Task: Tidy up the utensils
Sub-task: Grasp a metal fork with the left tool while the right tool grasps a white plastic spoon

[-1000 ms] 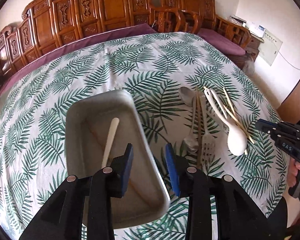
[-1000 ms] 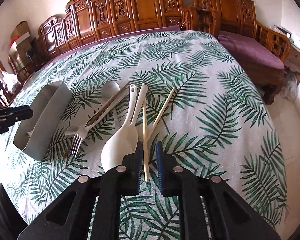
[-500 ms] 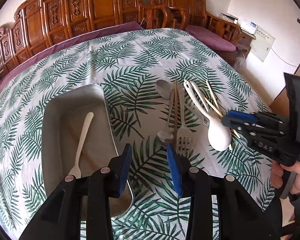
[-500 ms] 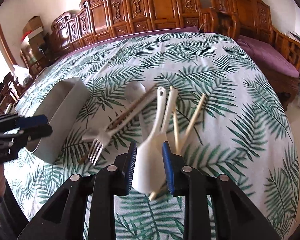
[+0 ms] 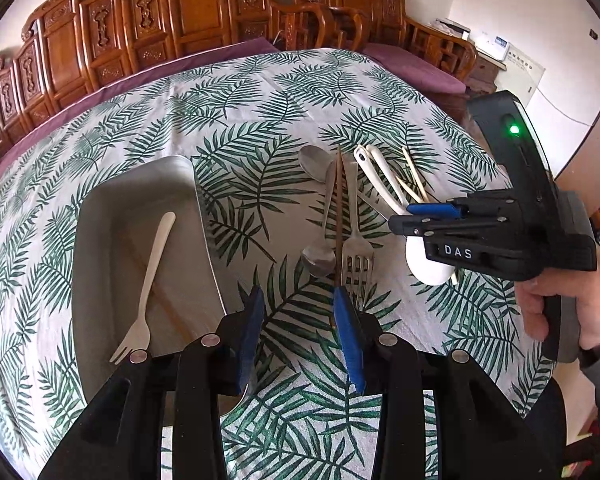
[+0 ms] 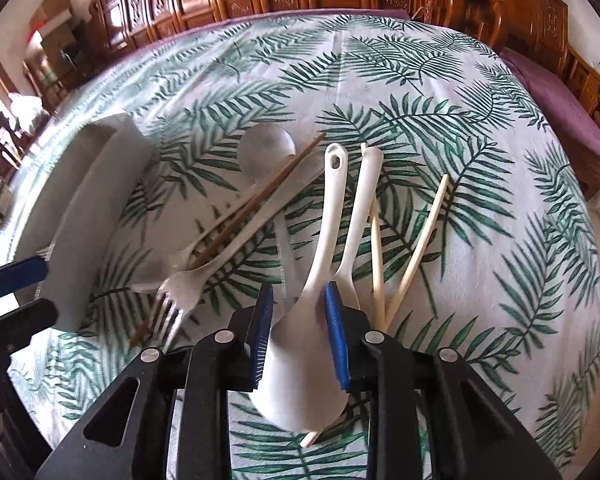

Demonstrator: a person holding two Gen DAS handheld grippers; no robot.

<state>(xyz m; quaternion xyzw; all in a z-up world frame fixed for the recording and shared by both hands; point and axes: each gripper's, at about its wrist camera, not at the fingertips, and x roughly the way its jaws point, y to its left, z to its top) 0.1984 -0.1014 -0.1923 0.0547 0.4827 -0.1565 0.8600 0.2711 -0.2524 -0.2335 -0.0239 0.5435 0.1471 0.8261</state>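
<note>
My right gripper [image 6: 298,336] is spread wide, its blue pads straddling the neck of the white rice paddle [image 6: 312,320], whose broad blade runs back under the fingers (whether either pad touches it I cannot tell). Just right of the paddle lies a white soup spoon [image 6: 364,200], its bowl hidden behind my right pad, and right of that two pale chopsticks [image 6: 416,248] meet in a V at the near end. To the left, a metal fork [image 6: 188,284], a dark wooden chopstick [image 6: 256,204] and two metal spoons lie crossed in a blurred bundle; a round spoon bowl [image 6: 266,148] shows at the far end.

My left gripper [image 5: 298,328] is also wide apart and holds nothing, hovering over the leaf-print tablecloth [image 5: 260,96] between the tray and the bundle.

Only the left view looks down into the grey tray [image 5: 100,216]: a small white fork [image 5: 146,288] lies inside, tines near, with a thin brown stick [image 5: 160,300] crossing under it. The right view shows just the tray's outer wall. The left view also untangles the bundle: one metal spoon [image 5: 320,256] with its bowl near, another with its bowl far, the fork beside them. There my right gripper [image 5: 432,216] appears from the side, covering the middle of the paddle and the near ends of the pale chopsticks.

Carved wooden chairs [image 5: 188,12] ring the far edge of the table.
</note>
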